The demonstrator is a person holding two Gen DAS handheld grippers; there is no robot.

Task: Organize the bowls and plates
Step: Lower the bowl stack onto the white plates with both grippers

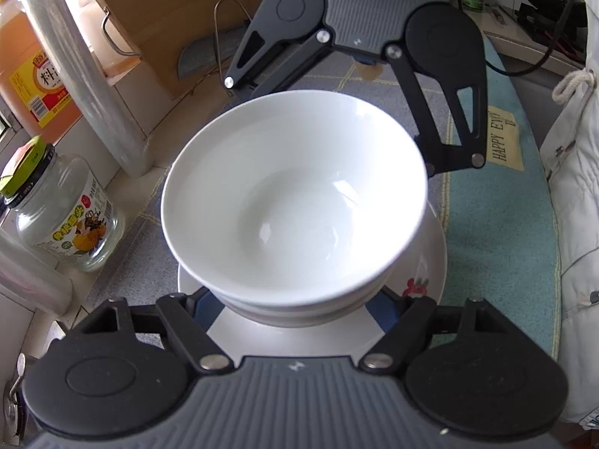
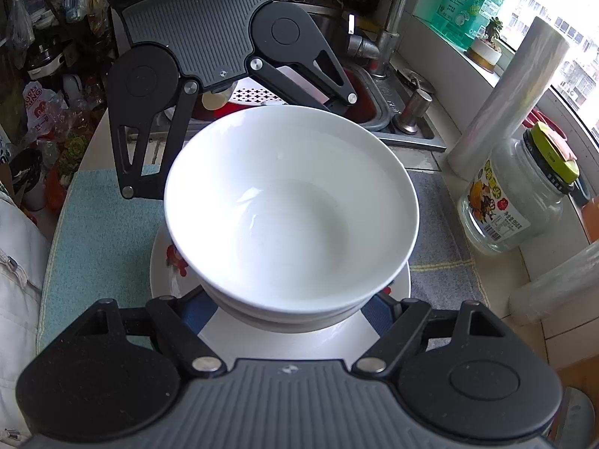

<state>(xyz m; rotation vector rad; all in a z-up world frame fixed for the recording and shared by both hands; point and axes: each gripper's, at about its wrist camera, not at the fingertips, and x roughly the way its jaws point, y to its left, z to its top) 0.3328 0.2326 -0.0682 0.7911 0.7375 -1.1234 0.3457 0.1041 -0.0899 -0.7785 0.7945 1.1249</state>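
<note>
You've got the stack of bowls (image 1: 295,194) dead centre, nested white ones sitting on a white plate (image 1: 423,273) with a red cartoon print near its rim. Under the bowls and plate lies a cloth (image 1: 498,224), teal on one side and grey on the other, spread over the tiled surface (image 2: 561,340). It's a tight, busy kitchen.

Your left claw (image 1: 295,307) reaches in low, one finger on each side of the bottom bowl. The tips are hidden under the upper rim, so you can't tell whether they are pressing. Your right claw (image 2: 290,308) comes at the bowls from the opposite side and is clenched on the bottom bowl, which sits between its blue pads (image 2: 198,314).

Near the bowls on the window side stands a glass jar (image 1: 63,217) with a green lid. A roll of plastic film (image 1: 82,75) is upright just beyond it, with an orange bottle (image 1: 22,75) and a wooden board (image 1: 168,18) behind. Past the bowls, seen from the right claw, are the steel sink (image 2: 408,127) and tap (image 2: 393,30). A green bottle (image 2: 468,0) and a small potted plant (image 2: 486,45) sit up on the sill. Opposite the jar, a person's white garment (image 1: 572,187) crowds the cloth's edge.
</note>
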